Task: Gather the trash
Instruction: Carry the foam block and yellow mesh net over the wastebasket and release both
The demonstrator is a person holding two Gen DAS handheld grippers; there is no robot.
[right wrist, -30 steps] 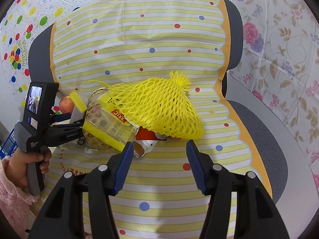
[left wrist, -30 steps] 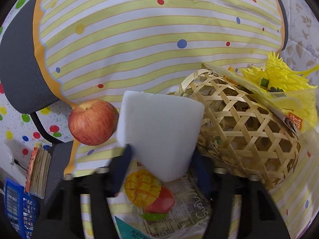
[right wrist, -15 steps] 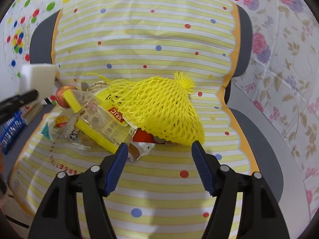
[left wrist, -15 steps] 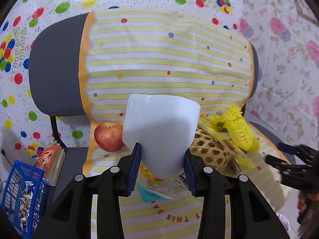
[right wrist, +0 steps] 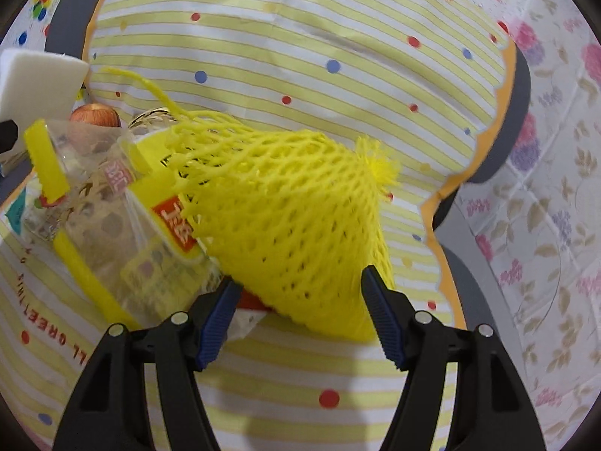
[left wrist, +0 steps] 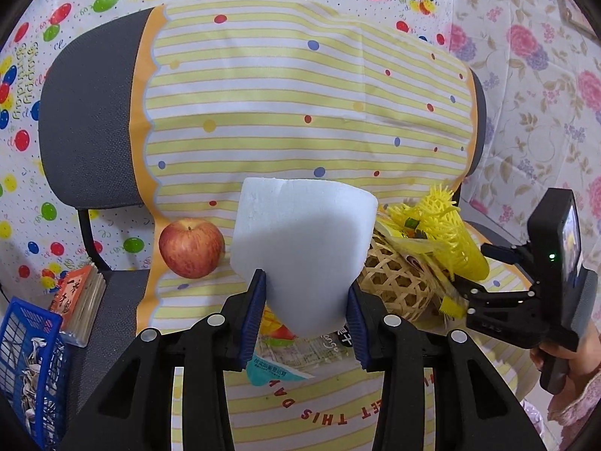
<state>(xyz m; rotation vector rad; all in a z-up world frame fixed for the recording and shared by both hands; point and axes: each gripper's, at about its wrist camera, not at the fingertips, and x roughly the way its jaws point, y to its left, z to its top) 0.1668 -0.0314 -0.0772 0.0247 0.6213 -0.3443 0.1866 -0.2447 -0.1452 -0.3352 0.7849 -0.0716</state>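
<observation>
Left holds foam, right open over net.
Your left gripper (left wrist: 306, 300) jaws clamp the white foam block (left wrist: 304, 248) above the chair; your right gripper (right wrist: 300, 312) jaws straddle the yellow foam net (right wrist: 289, 225), not pressing it.

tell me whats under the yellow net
The yellow net lies over a clear yellow-trimmed bag and a red-and-white wrapper, on a woven basket. Whatever else it covers is hidden.
</observation>
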